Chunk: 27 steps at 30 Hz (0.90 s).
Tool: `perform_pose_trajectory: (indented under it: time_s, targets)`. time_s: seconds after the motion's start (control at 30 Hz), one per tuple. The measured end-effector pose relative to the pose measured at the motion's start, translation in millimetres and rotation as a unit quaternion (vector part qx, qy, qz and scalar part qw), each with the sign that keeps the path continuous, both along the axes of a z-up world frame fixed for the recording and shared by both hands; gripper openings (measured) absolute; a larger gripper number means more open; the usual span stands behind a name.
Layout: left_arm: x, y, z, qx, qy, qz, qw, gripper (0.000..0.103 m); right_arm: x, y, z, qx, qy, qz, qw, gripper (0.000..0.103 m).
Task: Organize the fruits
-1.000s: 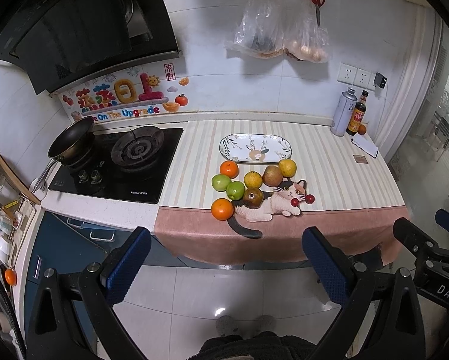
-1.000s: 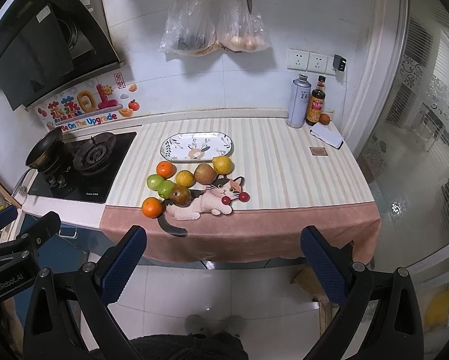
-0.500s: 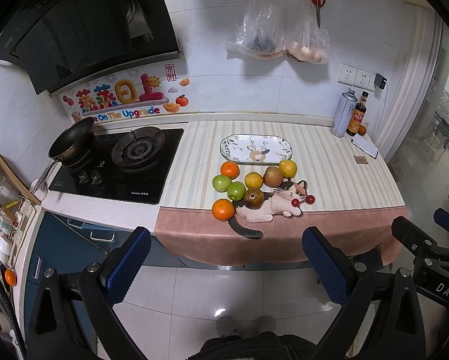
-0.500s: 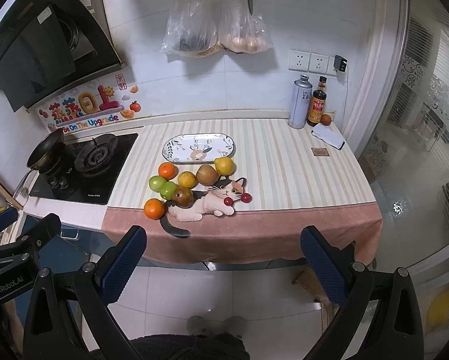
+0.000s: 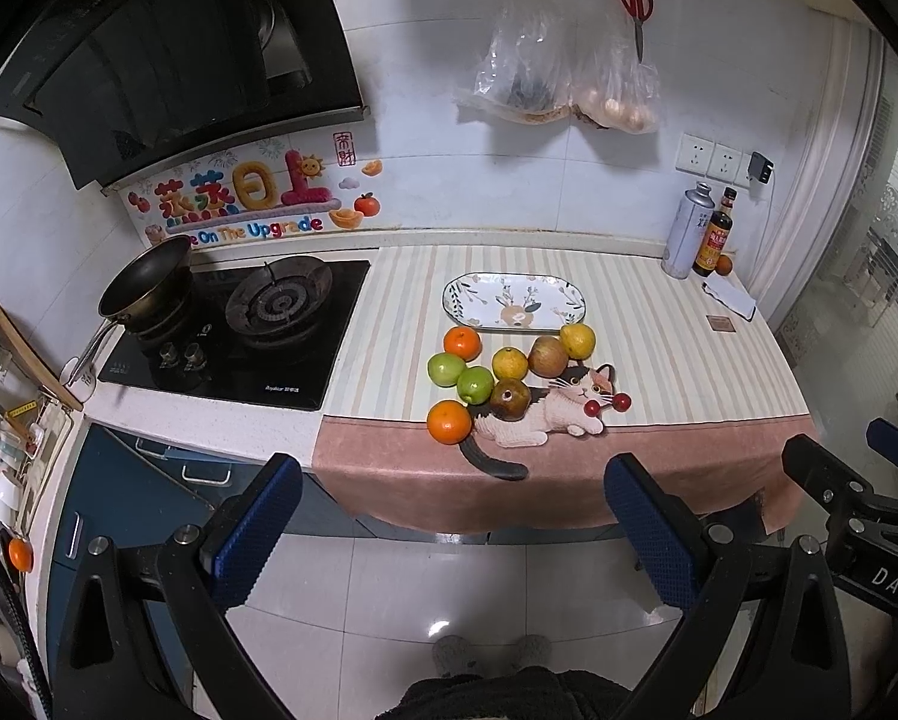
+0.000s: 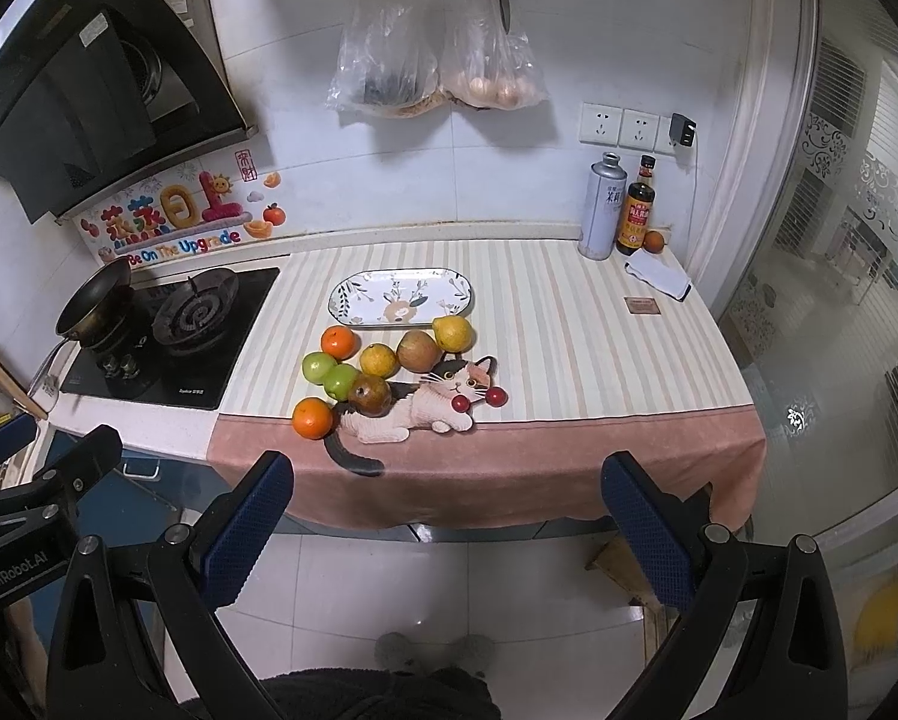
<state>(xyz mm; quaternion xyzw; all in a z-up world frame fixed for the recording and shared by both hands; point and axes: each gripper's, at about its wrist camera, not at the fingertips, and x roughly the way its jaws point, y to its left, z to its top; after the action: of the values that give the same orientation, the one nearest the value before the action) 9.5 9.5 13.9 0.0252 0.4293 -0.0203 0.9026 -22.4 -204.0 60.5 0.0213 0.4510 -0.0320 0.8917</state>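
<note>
Several fruits lie clustered on the striped counter cloth: an orange (image 5: 448,421) (image 6: 313,417) at the front, another orange (image 5: 462,342), two green apples (image 5: 446,369) (image 5: 475,384), a brown pear (image 5: 509,399) (image 6: 370,395), yellow fruits (image 5: 577,340) (image 5: 509,363) and a russet apple (image 5: 547,356). An oval patterned plate (image 5: 514,302) (image 6: 401,296) sits bare behind them. My left gripper (image 5: 452,534) and right gripper (image 6: 446,531) both hang open over the floor, well short of the counter, holding nothing.
A cat-shaped mat (image 5: 554,411) lies beside the fruits. A gas hob (image 5: 236,333) with a pan (image 5: 146,276) is at the left. A can and bottle (image 6: 605,207) stand at the back right. Bags (image 6: 437,69) hang on the wall. The person's slippers (image 5: 488,654) show below.
Both views have edged slightly closer to the counter; nothing on it has moved and both grippers stay open.
</note>
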Motion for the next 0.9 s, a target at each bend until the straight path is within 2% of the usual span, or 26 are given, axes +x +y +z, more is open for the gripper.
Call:
perform_pose_trajectory:
  time_s: [0.9]
  targets:
    - [-2.1, -0.3, -1.6, -0.001, -0.003, -0.005, 1.0000, 0.103, 0.5, 1.7, 3.7, 0.010, -0.005, -0.006, 1.000, 0.103]
